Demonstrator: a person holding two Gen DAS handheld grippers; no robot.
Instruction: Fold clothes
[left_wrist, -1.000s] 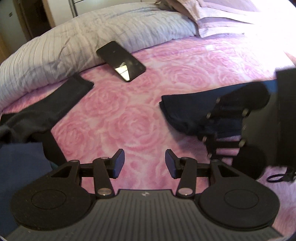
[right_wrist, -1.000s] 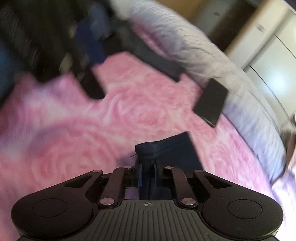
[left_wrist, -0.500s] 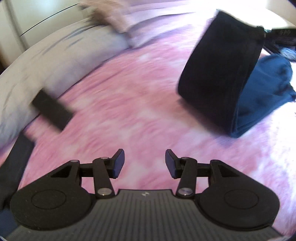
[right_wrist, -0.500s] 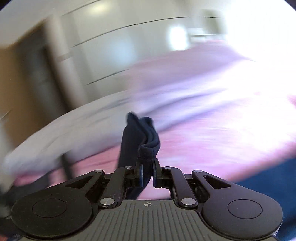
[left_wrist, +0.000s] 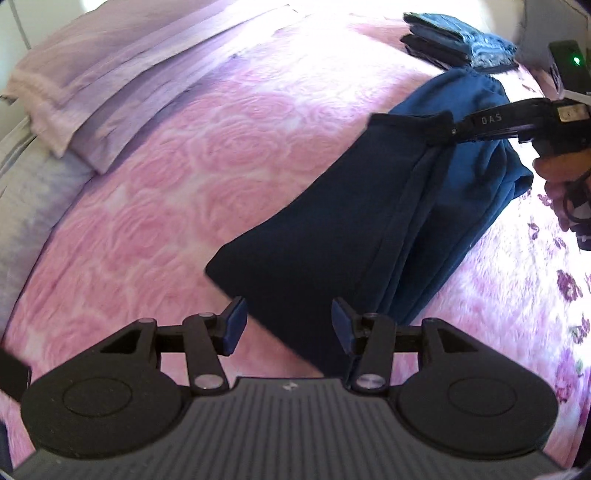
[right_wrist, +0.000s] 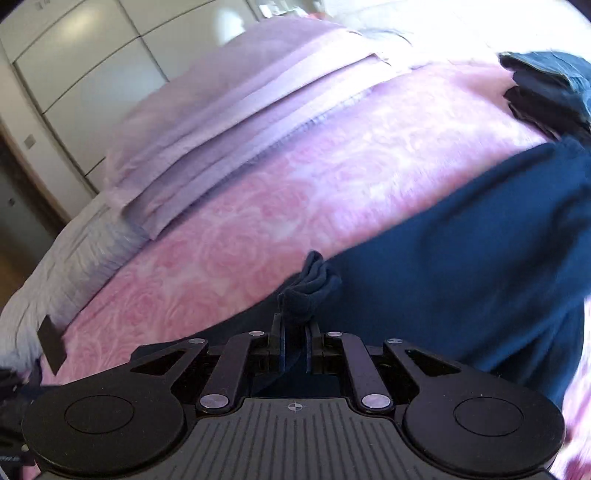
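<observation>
Across the bed (left_wrist: 229, 155), a pink rose-patterned cover fills most of both views, with a lilac folded sheet (left_wrist: 122, 74) lying along its far edge and a grey striped pillow (right_wrist: 74, 243) at the far left corner. Over the right half of the bed a dark navy garment (left_wrist: 332, 229) hangs folded, draped on top of a brighter blue garment (left_wrist: 491, 173) that lies on the cover. Toward the far right corner sits a small stack of folded clothes (left_wrist: 454, 40). Just behind the navy garment's near edge is the left tool (left_wrist: 288, 325), its jaws standing partly apart with the cloth between them but not pressed by the pads. At the garment's upper corner, the right tool (right_wrist: 294, 347) has its jaws nearly closed, pinching a bunched fold of the navy fabric. A hand (left_wrist: 561, 184) grips that tool at the right edge.
</observation>
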